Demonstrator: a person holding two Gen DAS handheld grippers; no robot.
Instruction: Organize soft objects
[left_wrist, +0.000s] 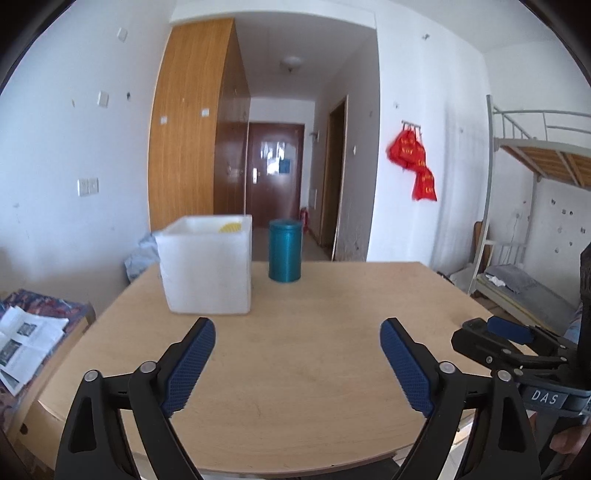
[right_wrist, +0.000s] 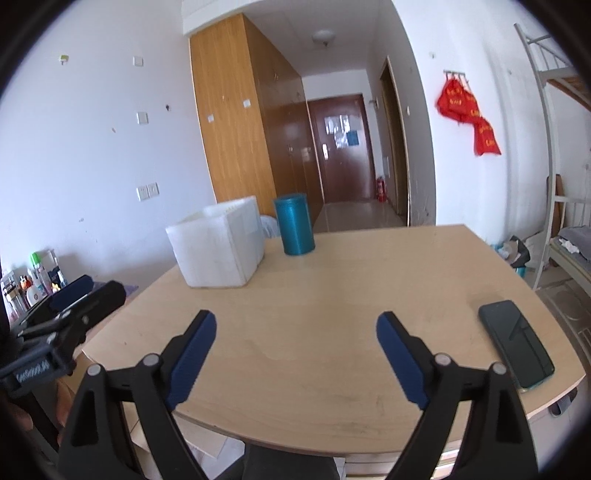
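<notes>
A white foam box (left_wrist: 207, 266) stands at the far left of the wooden table (left_wrist: 295, 354); something yellow (left_wrist: 231, 226) shows just over its rim. It also shows in the right wrist view (right_wrist: 218, 247). My left gripper (left_wrist: 297, 332) is open and empty above the table's near part, well short of the box. My right gripper (right_wrist: 295, 325) is open and empty above the table (right_wrist: 332, 295). Each gripper appears at the edge of the other's view: the right one (left_wrist: 509, 339) and the left one (right_wrist: 74, 299).
A teal cylindrical canister (left_wrist: 284, 250) stands right of the box, also in the right wrist view (right_wrist: 294, 224). A black phone (right_wrist: 515, 343) lies near the table's right edge. Papers (left_wrist: 26, 343) lie left of the table. Bottles (right_wrist: 33, 284) stand on the far left. A bunk bed (left_wrist: 535, 206) is on the right.
</notes>
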